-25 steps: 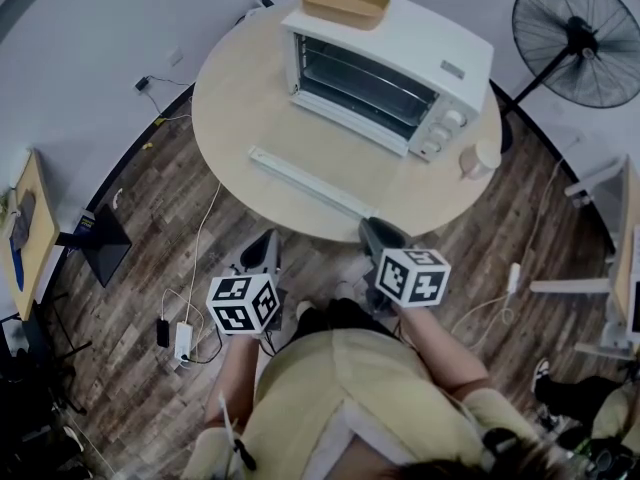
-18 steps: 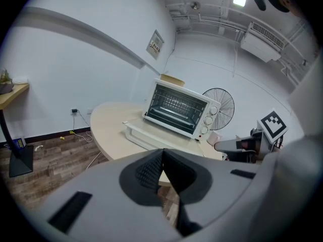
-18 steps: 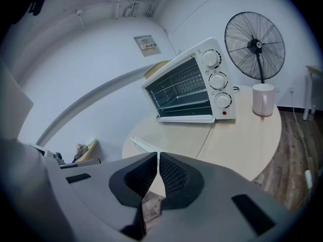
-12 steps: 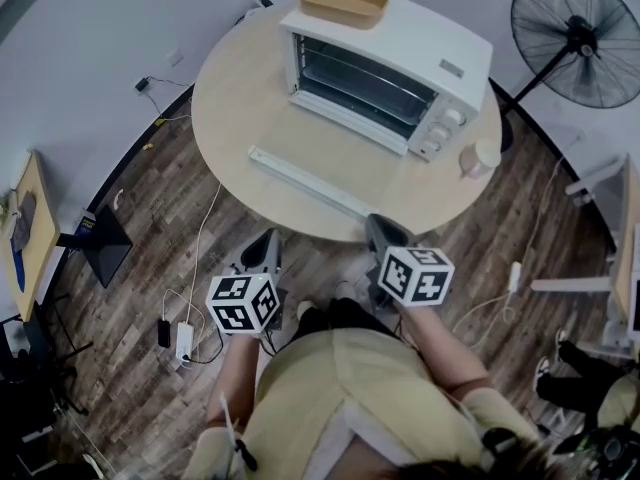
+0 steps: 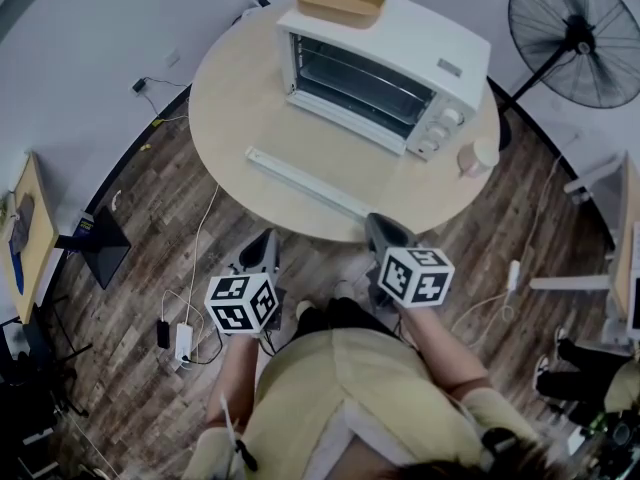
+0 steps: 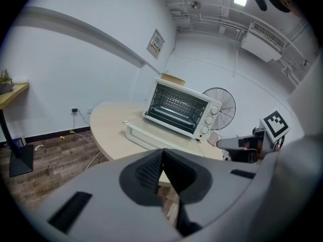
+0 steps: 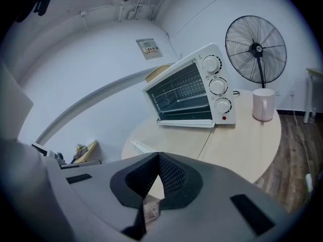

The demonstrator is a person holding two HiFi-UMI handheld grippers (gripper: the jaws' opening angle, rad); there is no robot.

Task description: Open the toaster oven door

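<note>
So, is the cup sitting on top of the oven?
No, the cup stands on the table beside the oven; only a tan tray sits on top.

Print on the wall notice (image 7: 148, 48), upper middle of the right gripper view, is too small to read; the head view's bottom edge crops the person (image 5: 340, 398).

Table (image 5: 228, 98) bare left of toaster oven (image 5: 400, 36): free approach. Open door (image 5: 300, 181) lies flat across the front; mug (image 5: 478, 156) stands near the knob end.
</note>
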